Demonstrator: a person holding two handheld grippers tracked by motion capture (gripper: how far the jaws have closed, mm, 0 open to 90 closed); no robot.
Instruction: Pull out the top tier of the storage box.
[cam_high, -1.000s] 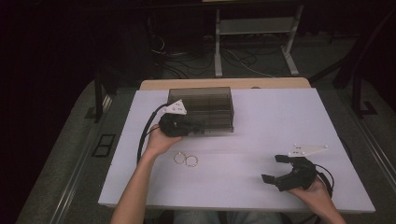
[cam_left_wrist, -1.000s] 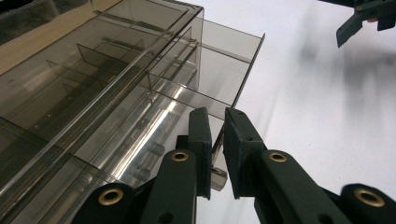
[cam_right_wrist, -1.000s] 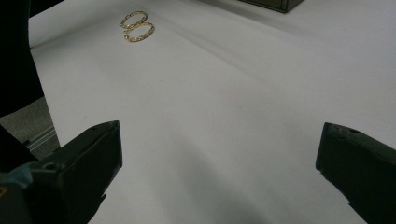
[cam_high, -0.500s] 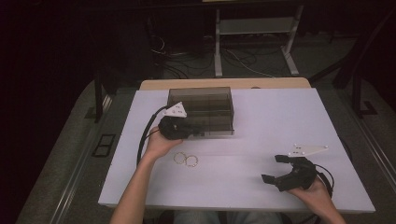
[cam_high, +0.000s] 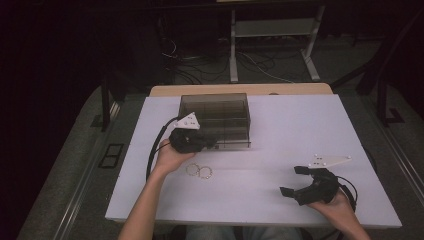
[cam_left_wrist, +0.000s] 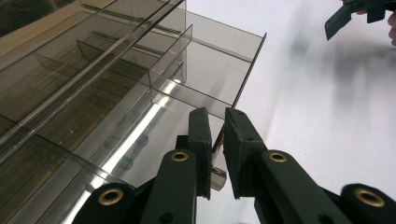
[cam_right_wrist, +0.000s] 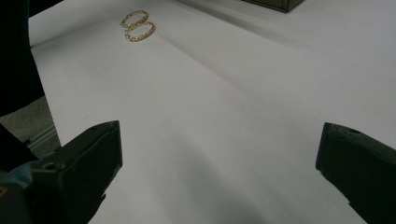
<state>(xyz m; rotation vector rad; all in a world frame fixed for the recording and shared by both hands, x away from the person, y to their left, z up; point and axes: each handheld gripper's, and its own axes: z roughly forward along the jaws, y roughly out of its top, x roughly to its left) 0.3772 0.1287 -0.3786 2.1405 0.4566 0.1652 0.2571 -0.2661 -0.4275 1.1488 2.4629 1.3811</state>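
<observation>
A smoky clear plastic organiser box (cam_high: 215, 112) with inner dividers stands at the back middle of the white table (cam_high: 300, 125). My left gripper (cam_high: 210, 142) is at its front edge. In the left gripper view the jaws (cam_left_wrist: 215, 116) are nearly together, pinching a thin clear front panel (cam_left_wrist: 243, 79) of the box (cam_left_wrist: 116, 93). Two gold rings (cam_high: 199, 171) lie side by side just in front of the left hand. My right gripper (cam_high: 291, 180) rests near the front right of the table, jaws wide apart, with nothing between them (cam_right_wrist: 219, 135). The rings (cam_right_wrist: 135, 25) lie far ahead of it.
A white three-cornered plate (cam_high: 330, 161) sits by the right gripper. A black cable (cam_high: 152, 152) loops from the left gripper along the table's left side. Beyond the table are a wooden edge (cam_high: 240, 90), floor cables and a metal stand (cam_high: 270, 30).
The left gripper has edged slightly toward the table's front while staying closed on the box's panel. The right gripper has not moved.
</observation>
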